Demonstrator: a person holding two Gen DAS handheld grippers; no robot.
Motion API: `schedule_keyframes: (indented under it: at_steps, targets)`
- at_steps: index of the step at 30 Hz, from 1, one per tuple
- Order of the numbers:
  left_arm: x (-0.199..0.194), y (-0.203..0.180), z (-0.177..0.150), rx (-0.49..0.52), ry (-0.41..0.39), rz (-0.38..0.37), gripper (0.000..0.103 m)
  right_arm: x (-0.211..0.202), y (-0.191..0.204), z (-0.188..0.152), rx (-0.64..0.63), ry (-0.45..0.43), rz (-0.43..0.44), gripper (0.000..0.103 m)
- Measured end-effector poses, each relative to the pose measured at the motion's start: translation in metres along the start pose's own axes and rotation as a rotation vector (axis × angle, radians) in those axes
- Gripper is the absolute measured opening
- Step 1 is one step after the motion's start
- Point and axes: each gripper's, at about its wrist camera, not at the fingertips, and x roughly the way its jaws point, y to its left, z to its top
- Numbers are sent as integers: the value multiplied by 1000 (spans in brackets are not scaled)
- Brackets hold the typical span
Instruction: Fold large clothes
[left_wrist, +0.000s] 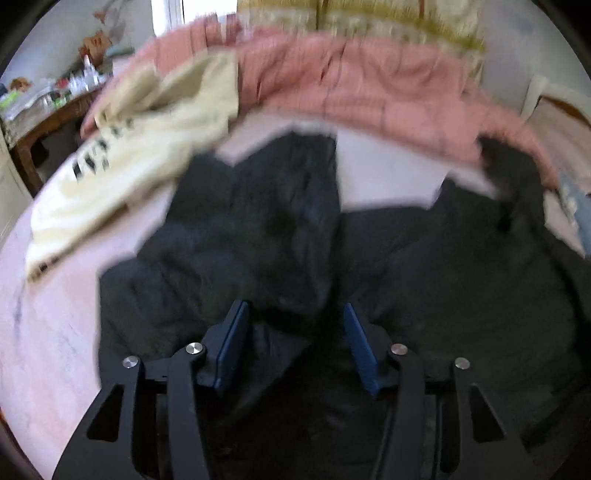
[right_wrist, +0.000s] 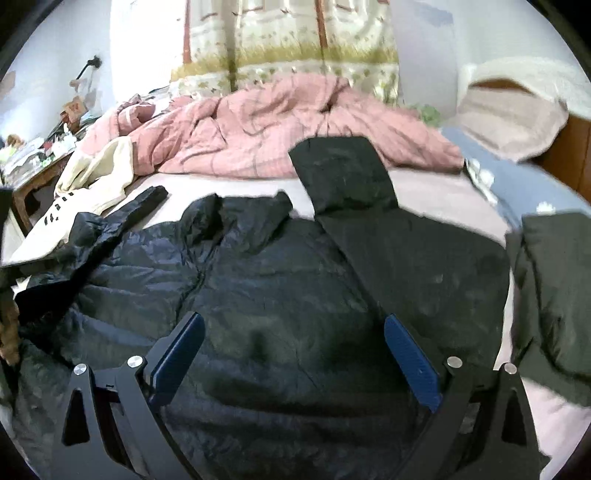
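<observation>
Left claw (left_wrist: 295, 314): pads spread, nothing pinched, hanging over the black jacket (left_wrist: 266, 236), likely after dropping a fold.
Left view, jacket: lies crumpled mid-bed on the pink sheet (left_wrist: 55, 325), cream garment (left_wrist: 122, 173) toward the far-left edge.
Right claw (right_wrist: 295, 336): pads wide apart, empty, poised above the jacket (right_wrist: 258, 280).
Right view, sleeve (right_wrist: 347, 177): laid toward the pink quilt (right_wrist: 280, 125) at the far edge, seemingly spread for folding.

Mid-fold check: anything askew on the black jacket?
Yes. The black jacket isn't flat: one sleeve lies folded over the body, while the other sleeve trails crumpled toward the cream garment.
</observation>
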Motion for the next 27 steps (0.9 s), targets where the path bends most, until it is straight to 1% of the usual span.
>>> schedule_keyframes:
  at_steps: [1, 2, 3, 4, 5, 7, 8, 10, 12, 13, 15, 17, 18, 19, 20, 22, 23, 24, 25, 26, 27]
  targets:
    - [9, 0, -2, 9, 25, 17, 53, -1, 3, 2, -21, -4, -3, 99]
    - [14, 0, -3, 17, 27, 31, 53, -1, 4, 3, -26, -7, -5, 99]
    - [14, 0, -5, 22, 25, 41, 49, -2, 5, 3, -29, -11, -9, 99]
    - [15, -2, -7, 35, 20, 49, 36, -3, 5, 3, -30, -10, -9, 99]
    - [13, -4, -8, 54, 15, 54, 29, -2, 5, 3, -29, -7, -7, 99]
    - [7, -13, -11, 108, -14, 54, 6, -3, 1, 3, -18, -1, -7, 99]
    - [2, -19, -14, 136, -33, 58, 2, -4, -3, 3, -2, -2, -6, 99]
    - [-10, -29, -19, 191, -88, 56, 1, -6, -11, 3, 31, 3, -1, 99]
    - [-26, -37, -25, 237, -138, 21, 1, -7, -19, 3, 59, 5, 6, 99]
    - [-38, -42, -30, 256, -153, -32, 0, -8, -24, 3, 75, 5, 10, 99]
    - [-57, -45, -38, 264, -171, -162, 0, -10, -30, 3, 98, 4, 16, 99]
    - [-75, -47, -51, 274, -155, -294, 0, -10, -36, 4, 116, 5, 19, 99]
    - [-82, -51, -59, 297, -146, -344, 0, -10, -39, 4, 124, 6, 24, 99]
    - [-89, -56, -67, 326, -136, -375, 0, -10, -40, 4, 126, 7, 27, 99]
    - [-96, -62, -74, 356, -126, -385, 1, -10, -41, 4, 126, 8, 29, 99]
    - [-108, -77, -85, 414, -111, -358, 1, -10, -41, 4, 130, 9, 29, 99]
    - [-112, -83, -87, 437, -98, -323, 1, -10, -41, 4, 129, 7, 31, 99]
    - [-115, -88, -88, 446, -91, -264, 6, -11, -42, 4, 130, 4, 35, 99]
    - [-116, -91, -87, 450, -93, -195, 11, -12, -43, 4, 131, 0, 41, 99]
    - [-116, -93, -84, 442, -109, -107, 23, -13, -43, 5, 130, -1, 43, 99]
    - [-119, -94, -81, 418, -141, -44, 62, -14, -42, 5, 127, -2, 43, 99]
